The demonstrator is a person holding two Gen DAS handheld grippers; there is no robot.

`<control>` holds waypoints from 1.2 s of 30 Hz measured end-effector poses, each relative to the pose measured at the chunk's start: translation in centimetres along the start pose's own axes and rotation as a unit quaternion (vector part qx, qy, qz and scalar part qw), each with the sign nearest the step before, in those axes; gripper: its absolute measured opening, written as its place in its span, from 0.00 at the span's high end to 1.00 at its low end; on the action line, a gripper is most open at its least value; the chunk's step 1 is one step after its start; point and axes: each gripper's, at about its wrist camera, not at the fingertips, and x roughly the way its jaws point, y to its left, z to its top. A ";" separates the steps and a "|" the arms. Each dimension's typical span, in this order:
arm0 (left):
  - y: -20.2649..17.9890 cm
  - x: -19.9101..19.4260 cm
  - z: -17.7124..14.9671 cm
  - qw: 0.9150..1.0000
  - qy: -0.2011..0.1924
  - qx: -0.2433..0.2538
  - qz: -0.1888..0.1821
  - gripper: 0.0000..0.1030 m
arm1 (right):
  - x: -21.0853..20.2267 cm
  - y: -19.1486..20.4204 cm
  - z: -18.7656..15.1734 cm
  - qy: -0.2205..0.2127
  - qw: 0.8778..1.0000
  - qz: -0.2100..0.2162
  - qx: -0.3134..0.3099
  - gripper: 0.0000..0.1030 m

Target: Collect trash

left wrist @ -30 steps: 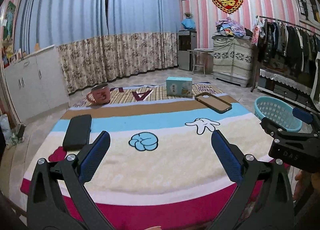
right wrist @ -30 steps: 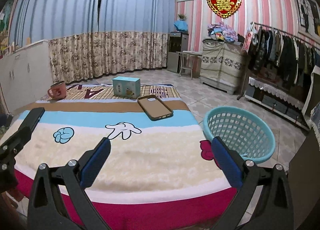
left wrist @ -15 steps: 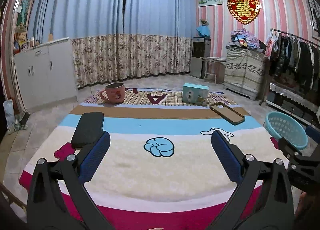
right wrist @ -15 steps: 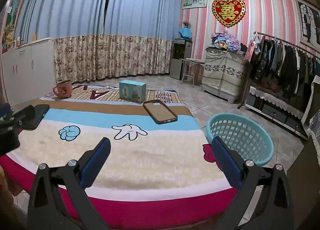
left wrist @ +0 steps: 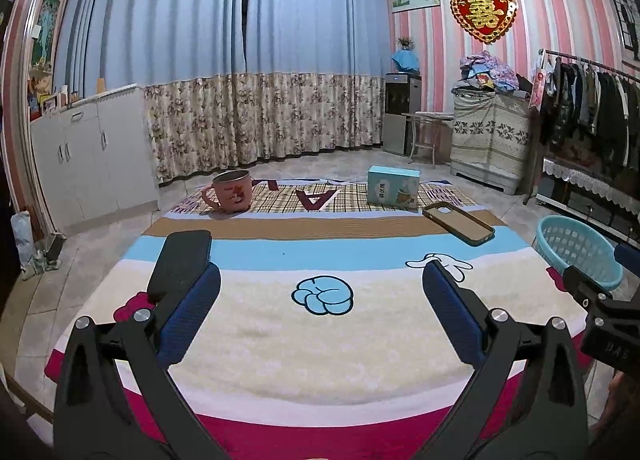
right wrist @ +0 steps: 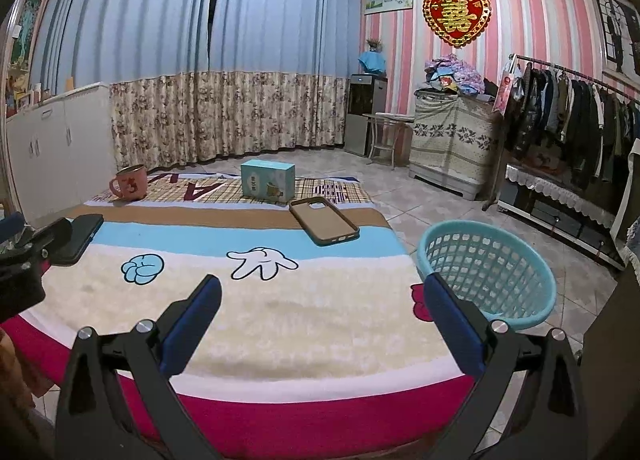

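Mug [left wrist: 231, 191] far left, box [left wrist: 393, 187] right, phone case [left wrist: 458, 222] nearer, basket [right wrist: 486, 268] beside blanket [left wrist: 320, 324]

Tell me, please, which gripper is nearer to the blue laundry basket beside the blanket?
Right. The right gripper hovers at the blanket's near edge with the blue basket just beyond its right finger; the left gripper is further left, near the black case.

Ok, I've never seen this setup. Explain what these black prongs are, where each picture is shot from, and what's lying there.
No robot here: a person carries a hand-held gripper in each hand, each with a camera looking along its two blue-padded fingers. One picture is from the left hand-held gripper, the other from the right hand-held gripper. Both are open and hold nothing. On the cartoon blanket lie a pink mug, a light blue box, a brown phone case and a black phone. A turquoise basket stands on the floor beside it.
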 end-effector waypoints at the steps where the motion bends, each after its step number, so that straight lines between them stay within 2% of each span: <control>1: 0.0 0.0 0.0 1.000 0.000 -0.001 -0.001 0.05 | 0.0 0.0 0.0 -0.001 1.000 0.001 0.000 0.04; 36: 0.3 0.0 0.1 1.000 -0.003 -0.008 0.003 0.05 | 0.2 -0.2 0.0 -0.004 1.000 0.002 0.002 0.04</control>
